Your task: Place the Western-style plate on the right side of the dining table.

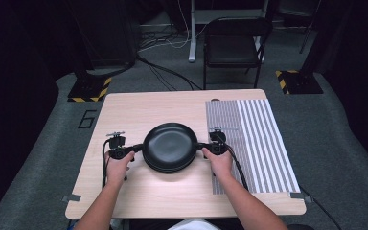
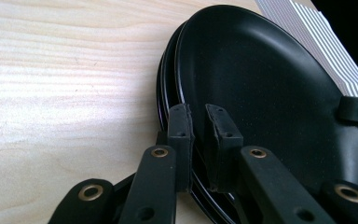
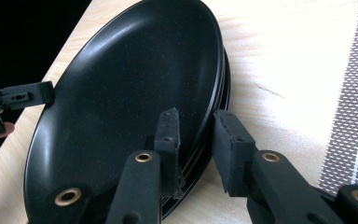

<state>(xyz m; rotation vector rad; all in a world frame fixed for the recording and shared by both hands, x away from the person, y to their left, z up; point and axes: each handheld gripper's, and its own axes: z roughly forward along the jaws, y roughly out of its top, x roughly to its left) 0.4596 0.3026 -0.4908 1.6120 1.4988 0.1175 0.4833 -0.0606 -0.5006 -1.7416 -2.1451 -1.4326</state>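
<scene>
I have a stack of black plates (image 1: 169, 146) near the middle of the worktop (image 1: 139, 191), just left of the striped mat (image 1: 258, 143). My left claw (image 2: 199, 122) is clamped on the top plate's rim; my right claw (image 3: 196, 135) straddles the opposite rim, jaws not quite closed, I judge. Next I should pinch the right side firmly, then lift both sides level.
</scene>
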